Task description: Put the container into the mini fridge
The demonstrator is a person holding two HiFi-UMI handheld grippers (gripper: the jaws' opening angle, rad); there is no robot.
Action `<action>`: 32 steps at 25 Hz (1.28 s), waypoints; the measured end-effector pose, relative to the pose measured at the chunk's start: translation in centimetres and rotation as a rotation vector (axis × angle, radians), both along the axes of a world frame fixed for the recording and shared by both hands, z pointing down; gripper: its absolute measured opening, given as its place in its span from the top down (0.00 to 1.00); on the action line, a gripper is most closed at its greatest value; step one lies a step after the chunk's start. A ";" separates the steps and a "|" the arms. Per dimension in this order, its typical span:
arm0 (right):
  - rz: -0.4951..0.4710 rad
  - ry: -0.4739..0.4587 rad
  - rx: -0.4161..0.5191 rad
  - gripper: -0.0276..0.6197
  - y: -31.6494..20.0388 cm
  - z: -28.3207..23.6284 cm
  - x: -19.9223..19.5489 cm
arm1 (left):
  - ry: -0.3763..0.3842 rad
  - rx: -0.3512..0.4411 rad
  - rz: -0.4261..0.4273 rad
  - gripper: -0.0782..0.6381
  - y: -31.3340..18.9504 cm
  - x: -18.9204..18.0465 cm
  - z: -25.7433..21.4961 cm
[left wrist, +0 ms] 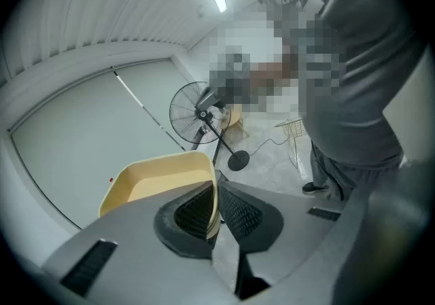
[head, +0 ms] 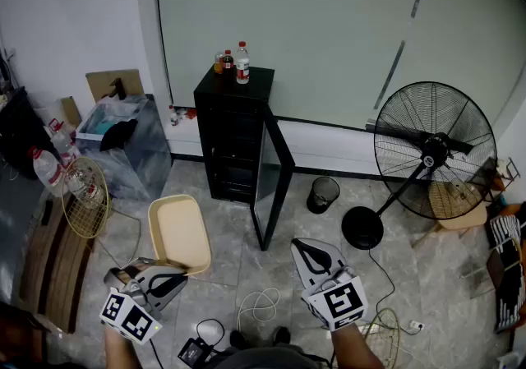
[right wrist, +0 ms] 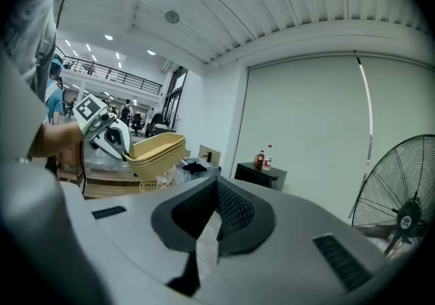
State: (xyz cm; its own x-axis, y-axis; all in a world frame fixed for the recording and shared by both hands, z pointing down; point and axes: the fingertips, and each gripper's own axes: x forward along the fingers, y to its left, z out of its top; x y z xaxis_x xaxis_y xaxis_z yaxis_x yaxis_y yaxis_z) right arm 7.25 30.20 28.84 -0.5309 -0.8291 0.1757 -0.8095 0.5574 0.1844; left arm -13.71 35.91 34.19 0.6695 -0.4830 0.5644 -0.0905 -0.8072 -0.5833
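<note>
On grey tiles (head: 226,232), mini fridge (head: 234,137) open

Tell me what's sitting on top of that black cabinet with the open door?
Three bottles stand on the black mini fridge: a taller clear bottle with a red cap and two shorter dark bottles beside it. Whatever lies behind them is covered.

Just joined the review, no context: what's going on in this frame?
A person faces the black mini fridge, whose door stands open. The left tool is shut on the rim of a beige container, held in the air short of the fridge, not yet inside. The right tool is shut and holds nothing. Bottles stand on top of the fridge.
</note>
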 end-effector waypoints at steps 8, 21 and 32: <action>0.014 0.008 -0.007 0.92 -0.1 0.1 -1.3 | 0.005 0.002 0.009 0.84 0.0 -1.4 -0.1; -0.003 -0.030 0.017 0.91 -4.5 0.8 -0.8 | -0.012 -0.041 0.001 0.84 -3.7 0.1 2.0; -0.157 -0.064 -0.011 0.92 -14.4 2.2 0.4 | -0.066 -0.067 -0.087 0.84 -12.4 4.3 2.2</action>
